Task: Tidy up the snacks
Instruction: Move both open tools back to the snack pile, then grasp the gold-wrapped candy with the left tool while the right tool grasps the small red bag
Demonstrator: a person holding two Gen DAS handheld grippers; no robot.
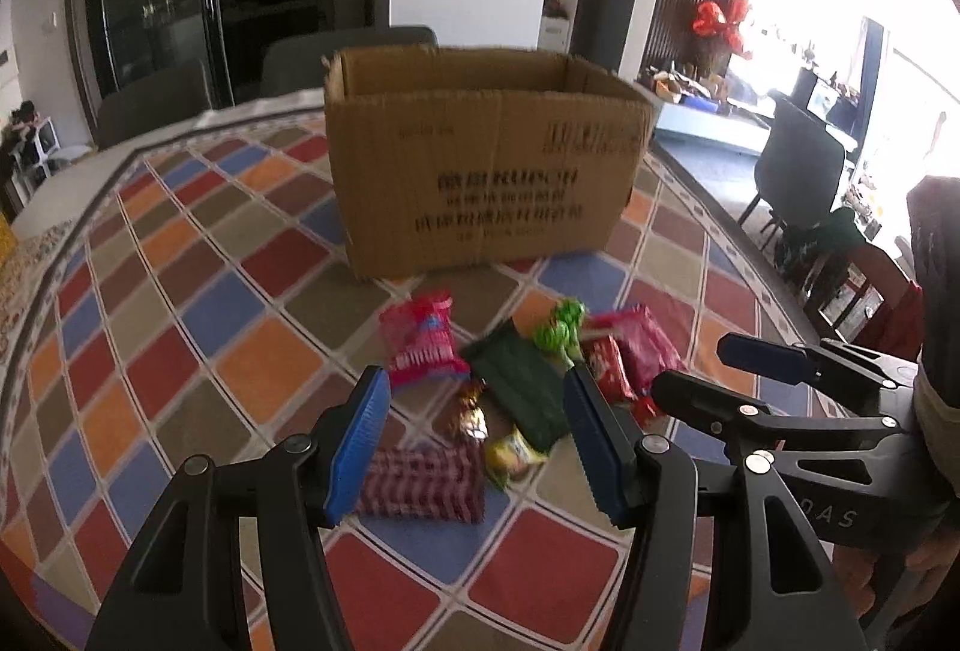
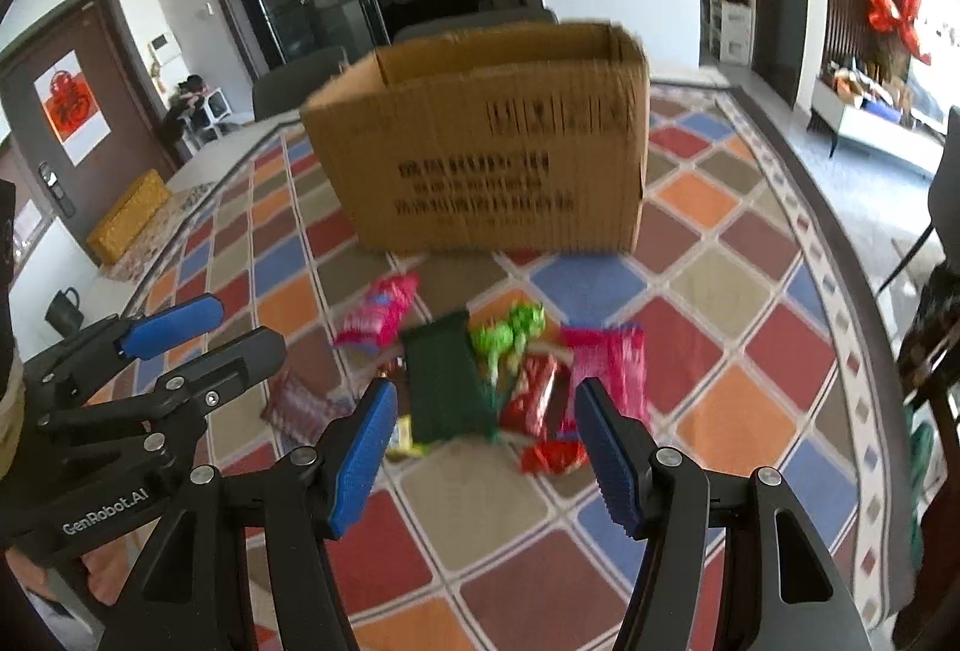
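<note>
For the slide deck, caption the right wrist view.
Open right tool above scattered snack packets before an open cardboard box.

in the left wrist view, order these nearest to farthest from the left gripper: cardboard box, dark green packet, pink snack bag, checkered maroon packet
1. checkered maroon packet, low between the left gripper fingers
2. dark green packet, just beyond, centre
3. pink snack bag, farther, left of the pile
4. cardboard box, at the back
</note>
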